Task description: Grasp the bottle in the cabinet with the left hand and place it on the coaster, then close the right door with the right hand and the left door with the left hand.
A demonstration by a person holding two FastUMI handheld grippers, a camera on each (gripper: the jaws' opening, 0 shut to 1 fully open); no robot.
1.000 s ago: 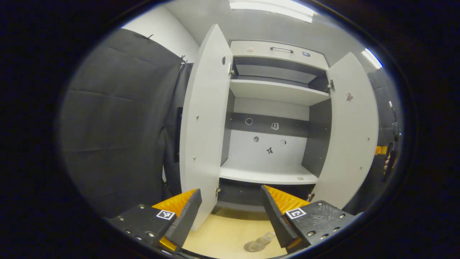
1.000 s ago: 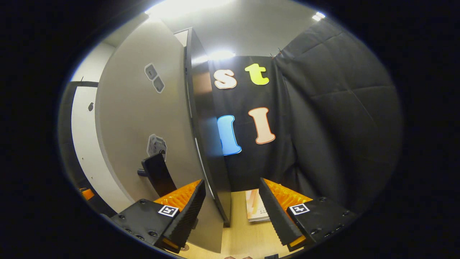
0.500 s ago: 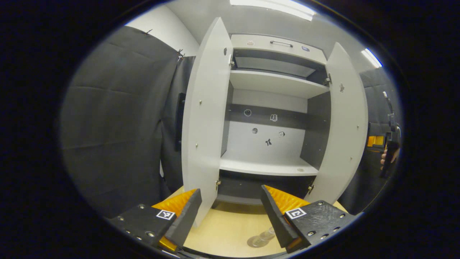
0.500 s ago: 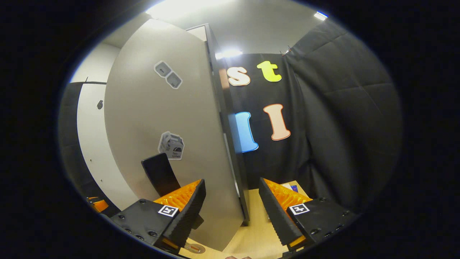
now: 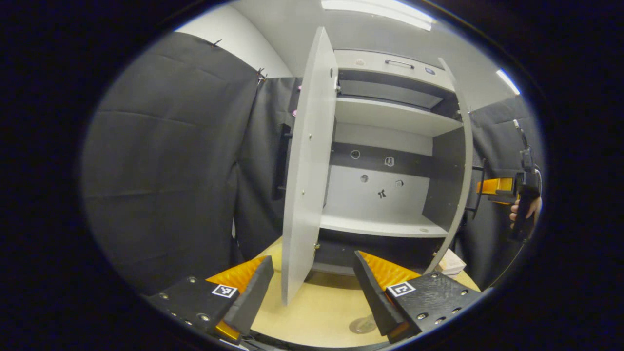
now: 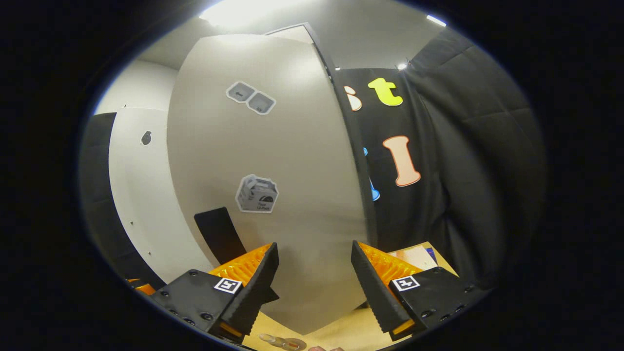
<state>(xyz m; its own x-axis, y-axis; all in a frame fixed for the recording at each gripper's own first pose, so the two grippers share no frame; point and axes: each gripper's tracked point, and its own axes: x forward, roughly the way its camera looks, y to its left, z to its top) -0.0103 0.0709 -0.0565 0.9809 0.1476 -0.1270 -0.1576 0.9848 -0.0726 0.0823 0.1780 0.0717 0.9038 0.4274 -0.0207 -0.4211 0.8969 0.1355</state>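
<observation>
Left gripper (image 5: 312, 287) is spread wide, holding nothing, above the table (image 5: 312, 312) before the cabinet (image 5: 390, 122). The left door (image 5: 307, 170) stands open, edge-on between its fingers. The right door (image 5: 456, 165) is swung partway in, seen nearly edge-on; beyond it the right gripper (image 5: 495, 186) sits in a hand (image 5: 524, 209). In the right gripper view, that gripper (image 6: 314, 287) is also wide and empty, just in front of the right door's outer face (image 6: 282, 195), with its dark handle (image 6: 219, 234) at lower left. Bottle (image 6: 275, 340) and coaster (image 6: 292, 345) show at that view's bottom edge; in the left gripper view the coaster (image 5: 361, 325) lies by the right finger, the bottle not clear there.
</observation>
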